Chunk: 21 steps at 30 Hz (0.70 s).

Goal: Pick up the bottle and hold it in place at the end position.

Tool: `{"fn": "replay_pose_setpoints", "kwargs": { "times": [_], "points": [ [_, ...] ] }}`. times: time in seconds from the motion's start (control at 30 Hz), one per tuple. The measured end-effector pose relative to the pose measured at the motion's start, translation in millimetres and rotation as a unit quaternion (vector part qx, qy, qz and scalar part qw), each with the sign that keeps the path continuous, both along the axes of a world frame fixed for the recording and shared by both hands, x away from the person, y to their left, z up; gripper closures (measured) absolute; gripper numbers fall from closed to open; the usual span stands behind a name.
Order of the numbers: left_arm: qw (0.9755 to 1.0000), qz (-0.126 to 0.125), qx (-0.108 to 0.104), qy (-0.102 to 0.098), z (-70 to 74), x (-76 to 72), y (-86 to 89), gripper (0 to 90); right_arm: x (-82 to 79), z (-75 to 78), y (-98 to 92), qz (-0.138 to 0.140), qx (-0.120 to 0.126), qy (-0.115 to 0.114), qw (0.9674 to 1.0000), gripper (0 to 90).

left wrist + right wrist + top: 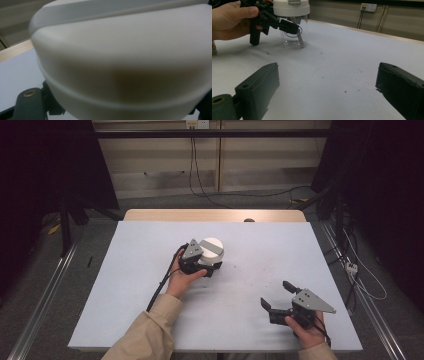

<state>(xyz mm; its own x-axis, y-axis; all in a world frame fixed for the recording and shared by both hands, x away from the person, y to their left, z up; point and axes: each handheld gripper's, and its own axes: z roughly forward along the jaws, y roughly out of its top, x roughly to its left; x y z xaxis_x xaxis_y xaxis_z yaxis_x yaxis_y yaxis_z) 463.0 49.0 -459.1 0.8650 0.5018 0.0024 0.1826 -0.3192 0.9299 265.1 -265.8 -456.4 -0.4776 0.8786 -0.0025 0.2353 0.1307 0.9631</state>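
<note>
Straw [297, 37] (inside clear jar [293, 32])

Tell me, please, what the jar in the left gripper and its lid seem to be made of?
Jar: probably clear plastic, perhaps glass; the table and a straw-like piece inside show through its glossy wall, which bears dark print.
Lid: likely white plastic, opaque, smooth, satin sheen, with moulded steps.
</note>
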Motion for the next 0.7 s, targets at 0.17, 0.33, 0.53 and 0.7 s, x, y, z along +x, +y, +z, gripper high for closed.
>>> {"fn": "replay_pose_setpoints", "kwargs": {
  "times": [0.17, 0.33, 0.53, 0.7],
  "points": [
    [1.0000, 0.002, 0.003, 0.001, 0.5, -0.7, 0.1, 18.3, 0.1, 0.2, -0.1, 0.002, 0.000, 0.000, 1.0000, 4.4],
    [0.9998, 0.015, 0.008, 0.010, 4.9, -4.8, 2.9, 12.4, -0.1, 0.6, 0.4, 0.004, 0.001, -0.002, 1.0000, 4.4],
    [0.9994, 0.029, 0.009, 0.019, 6.1, -10.7, 6.6, 11.8, 0.2, 1.0, 1.7, 0.005, -0.001, -0.003, 1.0000, 4.4],
    [0.9994, 0.028, 0.010, 0.018, 3.5, -11.9, 1.6, 11.1, 1.0, 1.3, 3.0, 0.006, -0.001, -0.003, 1.0000, 4.4]
  ]
}}
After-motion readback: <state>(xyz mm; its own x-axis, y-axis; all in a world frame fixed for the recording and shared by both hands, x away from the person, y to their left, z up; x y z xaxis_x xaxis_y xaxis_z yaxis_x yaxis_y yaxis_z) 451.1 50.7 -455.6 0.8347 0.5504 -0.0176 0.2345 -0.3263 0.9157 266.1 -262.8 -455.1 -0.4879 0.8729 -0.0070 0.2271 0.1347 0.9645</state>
